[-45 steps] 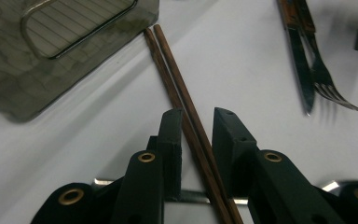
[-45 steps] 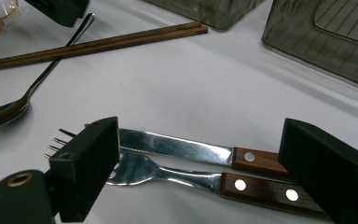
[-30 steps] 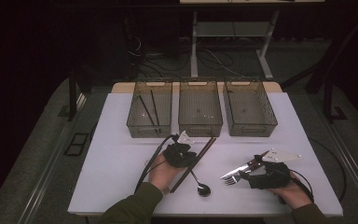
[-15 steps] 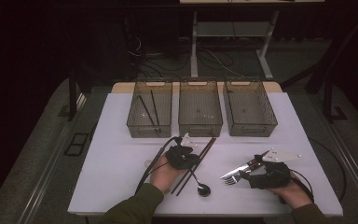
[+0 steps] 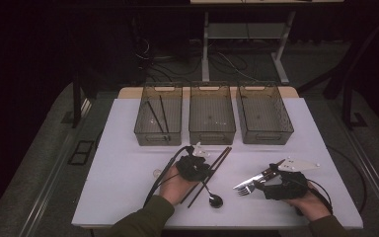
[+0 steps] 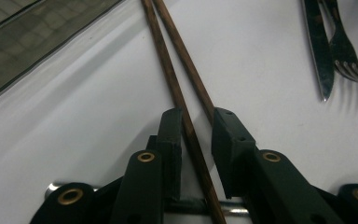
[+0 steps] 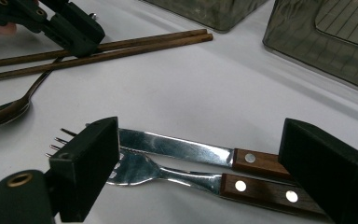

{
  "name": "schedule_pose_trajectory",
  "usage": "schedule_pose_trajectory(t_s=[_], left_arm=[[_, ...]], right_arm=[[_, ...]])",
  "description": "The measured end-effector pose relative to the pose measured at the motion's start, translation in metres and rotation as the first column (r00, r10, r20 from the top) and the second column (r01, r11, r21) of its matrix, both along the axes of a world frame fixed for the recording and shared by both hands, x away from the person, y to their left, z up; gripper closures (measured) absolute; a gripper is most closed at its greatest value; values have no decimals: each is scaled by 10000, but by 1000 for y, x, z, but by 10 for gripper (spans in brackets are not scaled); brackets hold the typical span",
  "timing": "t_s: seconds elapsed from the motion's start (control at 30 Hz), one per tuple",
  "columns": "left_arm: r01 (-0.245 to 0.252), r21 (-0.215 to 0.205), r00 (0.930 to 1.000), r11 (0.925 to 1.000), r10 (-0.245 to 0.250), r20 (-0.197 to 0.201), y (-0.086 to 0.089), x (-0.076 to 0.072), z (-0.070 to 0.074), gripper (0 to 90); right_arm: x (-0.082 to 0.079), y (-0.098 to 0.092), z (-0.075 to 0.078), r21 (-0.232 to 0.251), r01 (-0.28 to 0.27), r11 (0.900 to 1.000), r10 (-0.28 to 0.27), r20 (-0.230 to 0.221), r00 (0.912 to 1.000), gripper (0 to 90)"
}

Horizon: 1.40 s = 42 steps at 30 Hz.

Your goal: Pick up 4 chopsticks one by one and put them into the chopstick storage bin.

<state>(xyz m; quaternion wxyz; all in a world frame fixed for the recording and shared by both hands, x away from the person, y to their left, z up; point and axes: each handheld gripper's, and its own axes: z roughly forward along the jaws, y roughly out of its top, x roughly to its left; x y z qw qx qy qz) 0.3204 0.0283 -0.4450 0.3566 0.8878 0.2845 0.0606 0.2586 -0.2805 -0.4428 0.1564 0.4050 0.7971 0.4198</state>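
Picking up the pair of chopsticks [image 6: 177, 79] looks to be the step in hand, and the left gripper [image 6: 196, 122] is placed for it: its jaws straddle the two brown sticks where they lie on the white desk [image 5: 128, 182], a little apart and not pressing. They have just been opening slightly, with the sticks between them. One stick runs down the middle of the gap; the other passes close under the right-hand pad. To do this well, both sticks should sit squarely between the pads before closing, since they lie slightly splayed and one could slip out and roll. Closing slowly and lifting level should keep the pair together, and the left bin [image 5: 159, 116], which already holds two dark sticks, seems the likely place for them.

The right gripper [image 7: 200, 158] rests wide apart over a knife [image 7: 186, 150] and a fork [image 7: 177, 176], both with riveted wooden handles, lying side by side; it grasps nothing. A spoon [image 5: 212, 195] lies just beside the chopsticks near the left hand [image 5: 175, 185].

The desk is plain, matte and white, with three smoky see-through bins in a row at its far edge. The middle bin [image 5: 211, 116] and right bin [image 5: 264, 114] look empty. The room beyond is dark, with cables and the legs of another table on the floor.
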Motion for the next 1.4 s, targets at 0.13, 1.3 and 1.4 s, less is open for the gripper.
schedule_pose_trajectory(t_s=[0.13,1.3,1.4], left_arm=[[-110,115,9998,9999,109,139,0,-2,0,736],[-85,-1502,9998,9886,58,-181,-1,-3,15,848],[120,-1783,9997,9839,-154,-176,-3,-4,20,848]], right_arm=[[0,0,0,-7,1,10000,-1,0,10000,123],[0,0,0,-20,-34,10000,34,14,10000,123],[0,0,0,-31,-40,10000,40,12,10000,123]])
